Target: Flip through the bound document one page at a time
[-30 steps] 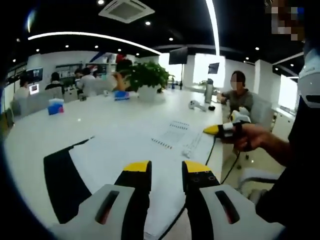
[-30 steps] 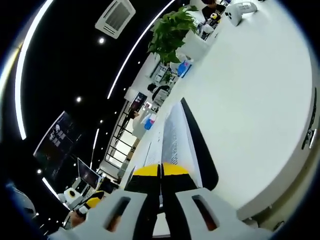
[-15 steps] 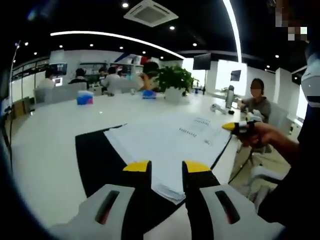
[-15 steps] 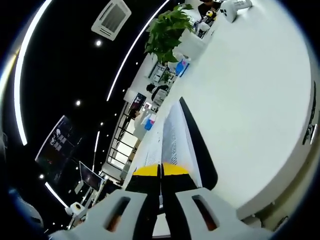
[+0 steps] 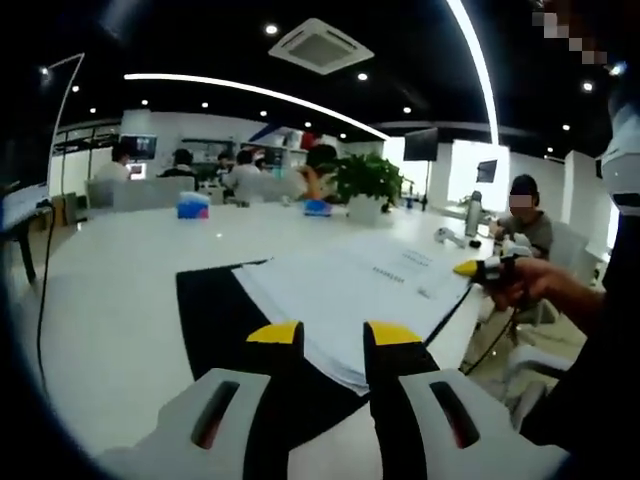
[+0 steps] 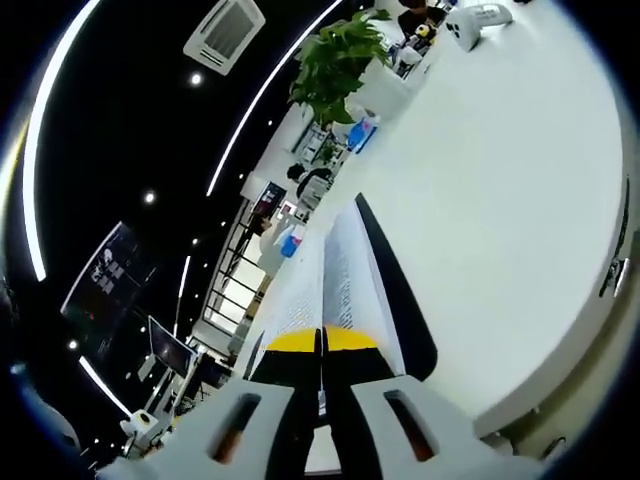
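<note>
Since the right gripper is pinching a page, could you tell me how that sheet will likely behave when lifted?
The page looks thin, so probably floppy. It is pinched at one edge by the shut right gripper, so it may sag or tear if yanked. Bound into the document, it should swing over rather than lift free.

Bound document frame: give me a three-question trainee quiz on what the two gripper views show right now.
1. True or false: the right gripper is shut on a page of the bound document.
2. The left gripper is: A open, B shut on the black cover.
3. What stands behind the document on the white table?

Key: 1 true. 2 A. 3 a potted plant.
</note>
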Action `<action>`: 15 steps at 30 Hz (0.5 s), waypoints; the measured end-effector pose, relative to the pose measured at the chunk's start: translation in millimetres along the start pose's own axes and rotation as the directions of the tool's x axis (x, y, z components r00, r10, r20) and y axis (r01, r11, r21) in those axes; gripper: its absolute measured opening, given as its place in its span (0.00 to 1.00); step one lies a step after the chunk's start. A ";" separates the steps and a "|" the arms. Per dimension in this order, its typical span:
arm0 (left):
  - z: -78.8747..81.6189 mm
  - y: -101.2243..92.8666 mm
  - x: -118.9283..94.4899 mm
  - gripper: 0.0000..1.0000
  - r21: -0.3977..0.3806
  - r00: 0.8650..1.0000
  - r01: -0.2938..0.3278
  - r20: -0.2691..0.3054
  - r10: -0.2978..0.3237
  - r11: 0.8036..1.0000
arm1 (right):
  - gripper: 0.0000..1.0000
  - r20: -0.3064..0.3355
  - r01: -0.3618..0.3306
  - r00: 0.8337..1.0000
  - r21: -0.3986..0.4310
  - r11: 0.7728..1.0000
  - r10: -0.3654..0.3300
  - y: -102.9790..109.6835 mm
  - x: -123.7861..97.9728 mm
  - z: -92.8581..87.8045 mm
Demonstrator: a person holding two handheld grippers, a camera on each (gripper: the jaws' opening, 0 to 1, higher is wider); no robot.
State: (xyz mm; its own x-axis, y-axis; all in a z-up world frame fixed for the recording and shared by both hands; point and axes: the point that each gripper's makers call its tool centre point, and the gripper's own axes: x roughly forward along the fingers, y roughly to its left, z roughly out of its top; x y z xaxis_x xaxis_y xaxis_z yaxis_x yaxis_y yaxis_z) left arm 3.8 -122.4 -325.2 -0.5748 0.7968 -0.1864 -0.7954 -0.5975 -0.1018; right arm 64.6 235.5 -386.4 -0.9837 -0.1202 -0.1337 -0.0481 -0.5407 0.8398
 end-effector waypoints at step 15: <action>-5.6 14.5 -23.1 0.26 -0.024 0.998 -0.042 0.041 0.043 0.999 | 0.01 -0.035 0.094 0.994 -0.123 0.988 -0.099 2.0 4.1 -4.2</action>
State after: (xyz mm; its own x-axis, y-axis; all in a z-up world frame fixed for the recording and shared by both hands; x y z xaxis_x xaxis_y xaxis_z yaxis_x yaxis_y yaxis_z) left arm 6.7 -150.0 -327.8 -0.6158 0.7735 -0.1499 -0.7658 -0.6323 -0.1171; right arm 61.1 230.5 -387.6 -0.9675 -0.0949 -0.2343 -0.1186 -0.6482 0.7522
